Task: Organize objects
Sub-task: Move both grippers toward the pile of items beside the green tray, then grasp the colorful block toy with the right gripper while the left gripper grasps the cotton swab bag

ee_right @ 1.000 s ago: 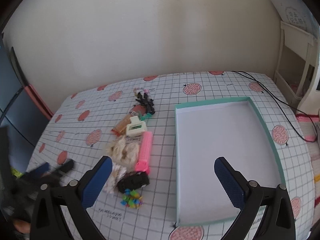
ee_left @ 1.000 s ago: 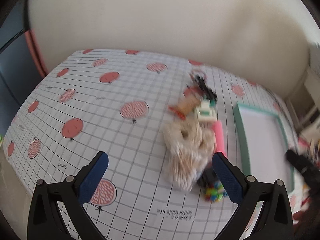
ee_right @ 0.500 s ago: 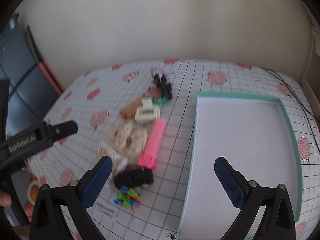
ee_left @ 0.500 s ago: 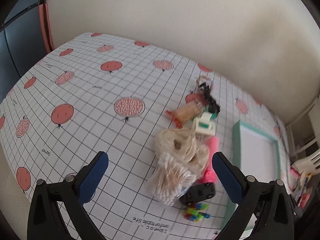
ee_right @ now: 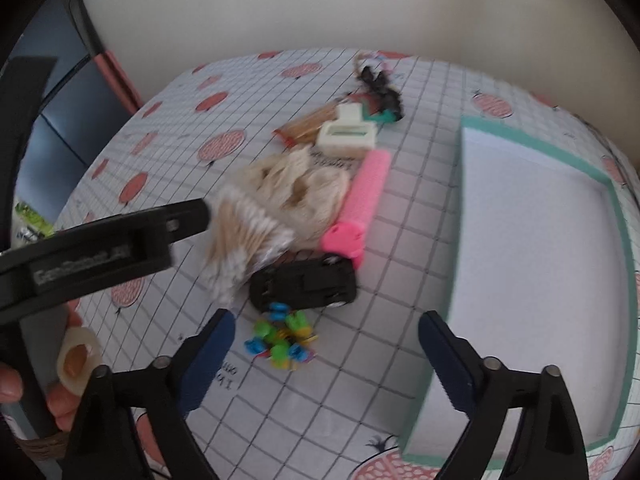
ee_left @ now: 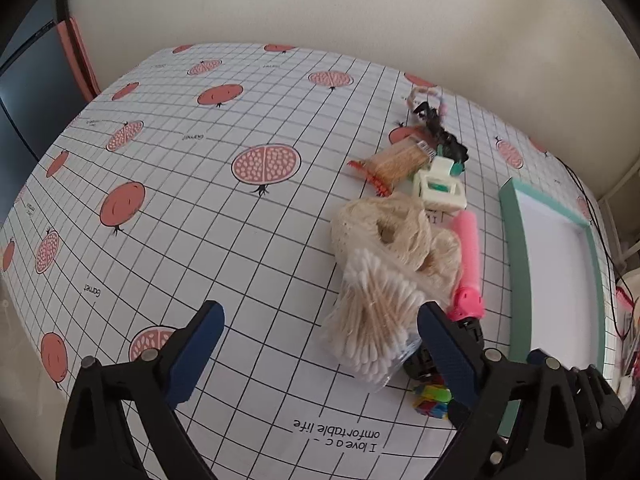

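One clear cotton-swab bag (ee_left: pixel 372 322), bulging

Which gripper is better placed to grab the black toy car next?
Right. The right gripper hangs open just before the black toy car; the left gripper faces the cotton swabs.

The counter (ee_left: pixel 248 248) wears a white cloth with a black grid and red pomegranates. The tray (ee_right: pixel 532 216) is white inside with a teal rim. Beside it lie a pink roller (ee_right: pixel 366 196), a black toy car (ee_right: pixel 304 282), cream yarn (ee_left: pixel 384 232), white-tipped tan swabs (ee_left: pixel 372 320), a cream clip (ee_left: pixel 440 190) and bright green, blue and yellow beads (ee_right: pixel 282 338). Both grippers are black with blue pads (ee_left: pixel 200 352).
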The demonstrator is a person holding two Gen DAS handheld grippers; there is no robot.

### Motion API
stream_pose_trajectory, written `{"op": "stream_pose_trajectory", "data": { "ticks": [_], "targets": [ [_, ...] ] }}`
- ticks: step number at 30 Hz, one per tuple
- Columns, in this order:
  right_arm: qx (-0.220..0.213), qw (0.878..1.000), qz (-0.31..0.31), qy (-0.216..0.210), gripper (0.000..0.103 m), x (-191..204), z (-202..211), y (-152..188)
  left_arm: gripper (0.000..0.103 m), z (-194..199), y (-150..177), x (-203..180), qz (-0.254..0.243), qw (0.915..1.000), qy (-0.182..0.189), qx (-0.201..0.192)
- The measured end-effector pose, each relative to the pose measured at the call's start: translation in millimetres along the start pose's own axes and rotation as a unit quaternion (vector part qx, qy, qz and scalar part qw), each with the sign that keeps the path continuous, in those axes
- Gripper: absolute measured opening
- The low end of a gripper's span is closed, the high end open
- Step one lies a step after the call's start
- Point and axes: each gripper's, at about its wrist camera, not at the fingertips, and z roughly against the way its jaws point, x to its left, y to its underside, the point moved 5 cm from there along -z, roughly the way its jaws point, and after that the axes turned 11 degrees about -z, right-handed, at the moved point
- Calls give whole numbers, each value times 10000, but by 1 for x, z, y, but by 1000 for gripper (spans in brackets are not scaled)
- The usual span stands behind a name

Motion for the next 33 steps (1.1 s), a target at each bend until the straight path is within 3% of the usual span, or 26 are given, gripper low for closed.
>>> {"op": "stream_pose_trajectory", "data": {
  "ticks": [7,12,18,23,25,33],
  "targets": [
    [358,9993,71,-13,78,8,-14,10,97,-16,8,-6,-54,9996,23,259],
    [542,9985,38,17,59,9,-19,15,97,-25,12,-9,-106,9991,-25,398],
    [622,9980,-43,-80,40,8,-19,16,88,-26,10,-12,-322,9989,-109,334],
    [658,9978,-64,-92,39,8,-18,15,83,-27,11,-18,-443,9984,-35,360],
    [680,9975,-120,-116,39,6,-17,15,72,-28,12,-20,-501,9981,3,359],
    [703,9973,-176,-119,39,5,-17,15,60,-32,14,-28,-560,9972,194,451]
  ]
}}
